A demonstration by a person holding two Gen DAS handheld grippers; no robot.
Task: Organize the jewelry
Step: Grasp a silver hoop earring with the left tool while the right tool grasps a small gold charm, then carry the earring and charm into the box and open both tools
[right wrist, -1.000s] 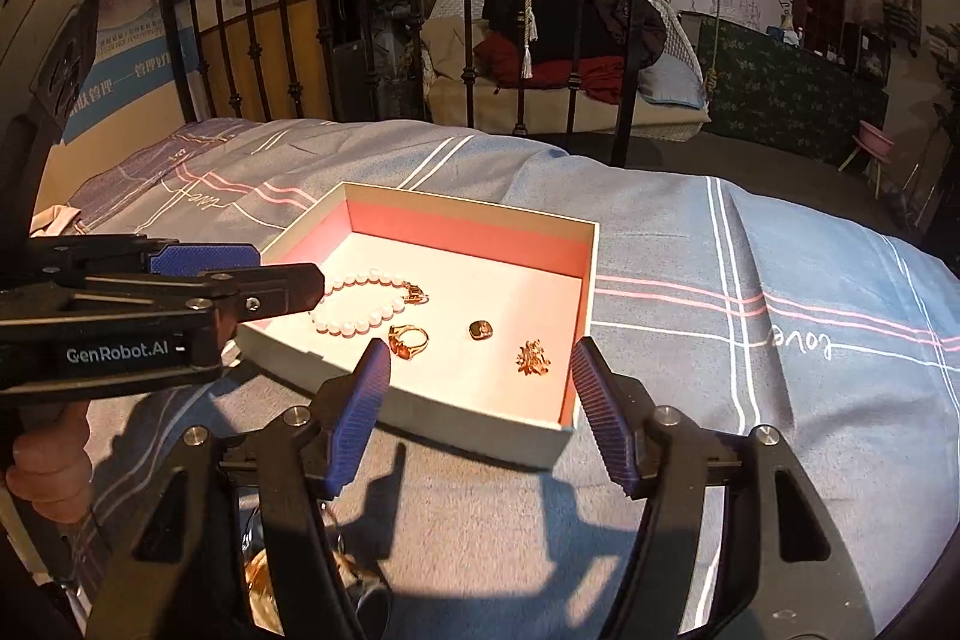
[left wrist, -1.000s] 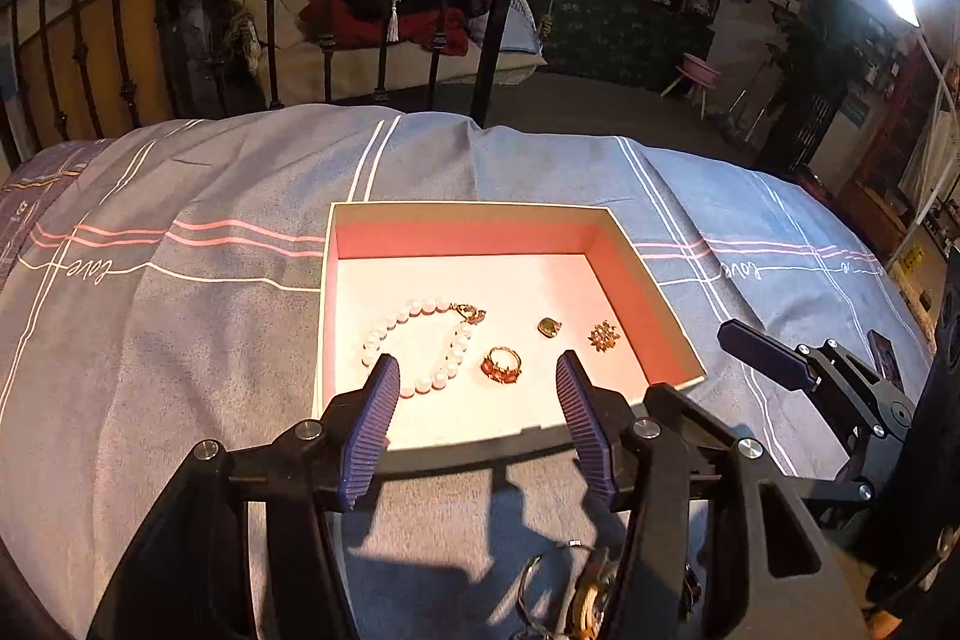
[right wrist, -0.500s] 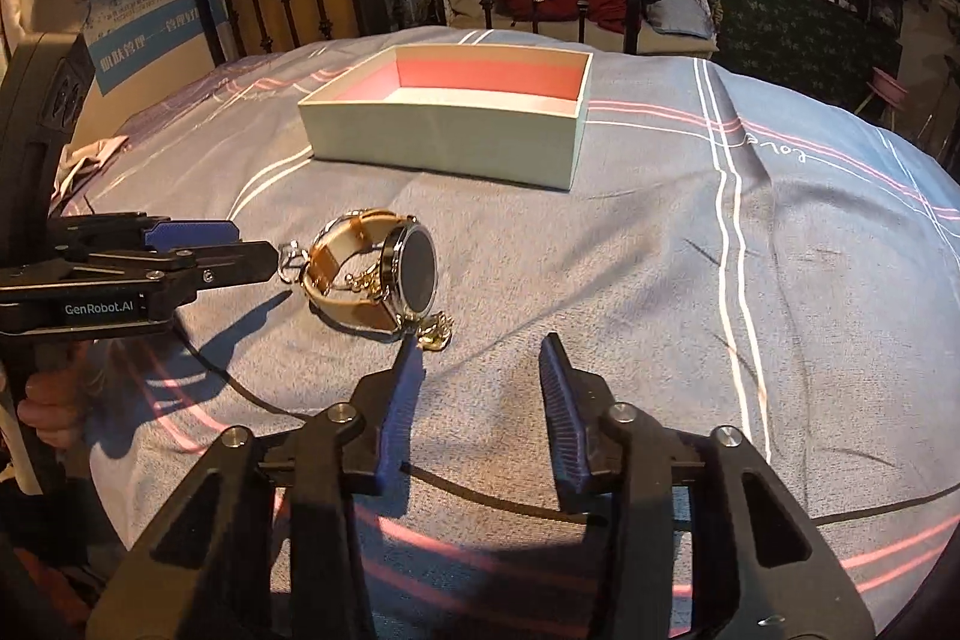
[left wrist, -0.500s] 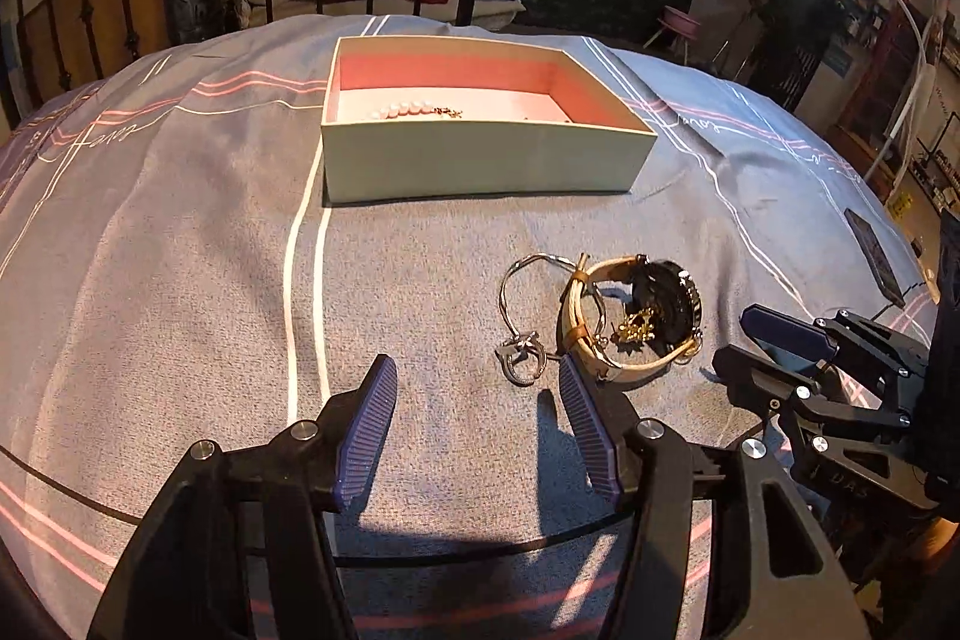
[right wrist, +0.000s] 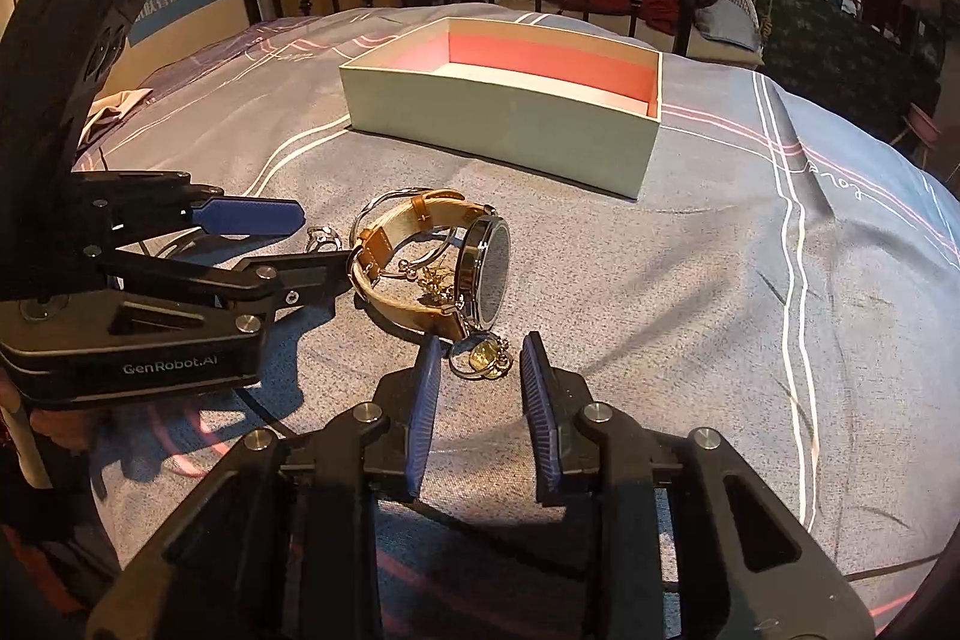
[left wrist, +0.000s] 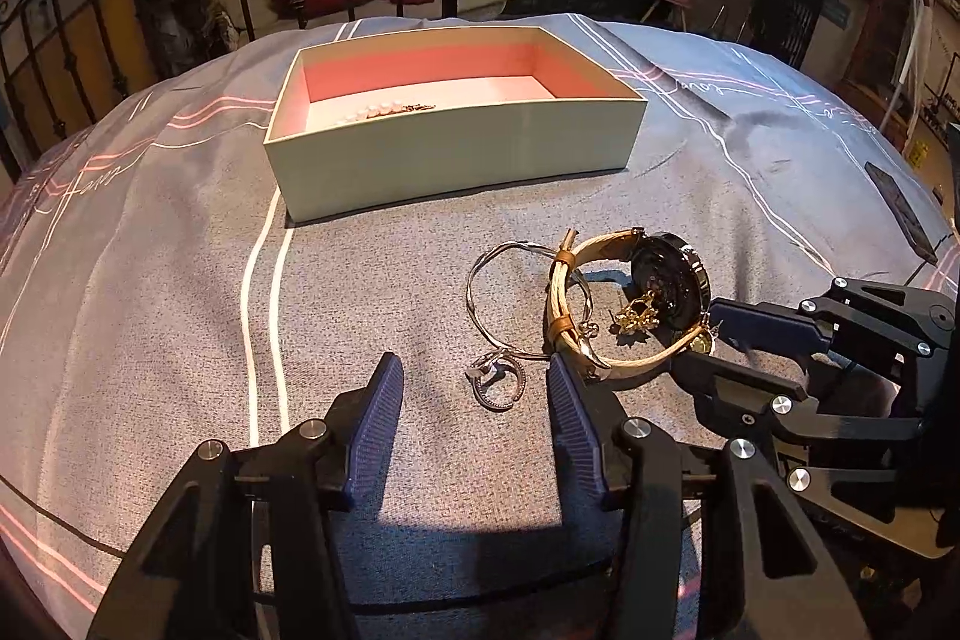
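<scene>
Already a pearl bracelet (left wrist: 375, 110) lies in the box (left wrist: 456, 154); nearby watch (right wrist: 486, 268), bangle (left wrist: 510, 292), rings remain; left gripper (left wrist: 474, 388) gapes empty, right gripper (right wrist: 480, 358) has just been narrowing around a gold charm (right wrist: 485, 357), not yet pinching.

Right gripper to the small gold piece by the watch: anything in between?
Nothing visible. The gold piece lies on the bedspread between the right gripper fingers, which have just been closing and aren't pressing it. The watch sits just behind it, close or touching.
</scene>
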